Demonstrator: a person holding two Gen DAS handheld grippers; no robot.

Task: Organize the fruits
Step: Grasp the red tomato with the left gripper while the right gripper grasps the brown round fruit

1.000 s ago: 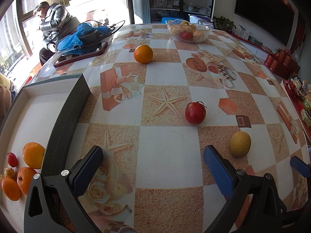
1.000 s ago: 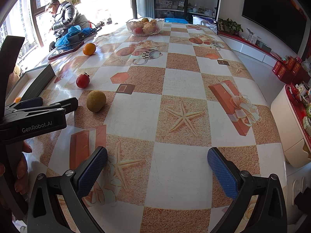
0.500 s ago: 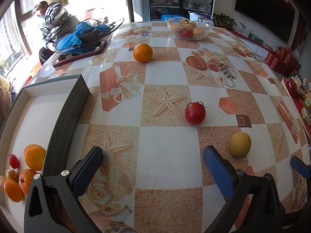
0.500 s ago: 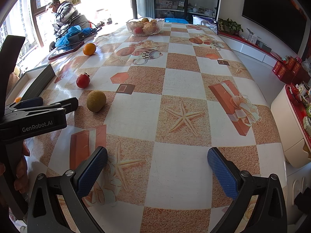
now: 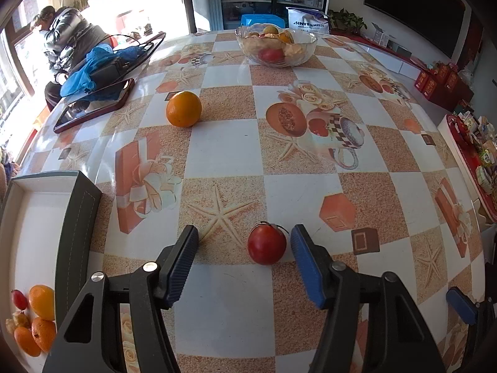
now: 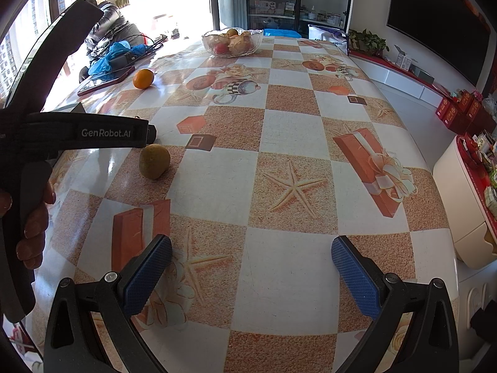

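Note:
A red fruit with a short stem lies on the patterned table between the fingers of my left gripper. Its jaws are closing: the right pad stands almost at the fruit's side, the left pad is still a gap away. An orange sits farther back on the table. In the right wrist view a yellow-green fruit lies just beside the left gripper's tip. My right gripper hangs open over bare tablecloth, with nothing between its fingers.
A grey-walled tray at the left edge holds several oranges and a small red fruit. A glass bowl of fruit stands at the back. A phone, blue cloth and cables lie back left, near a seated person.
My left gripper has moved forward to the red fruit and its jaws have narrowed around it. The yellow-green fruit has dropped out of the left wrist view. The right gripper has stayed put.

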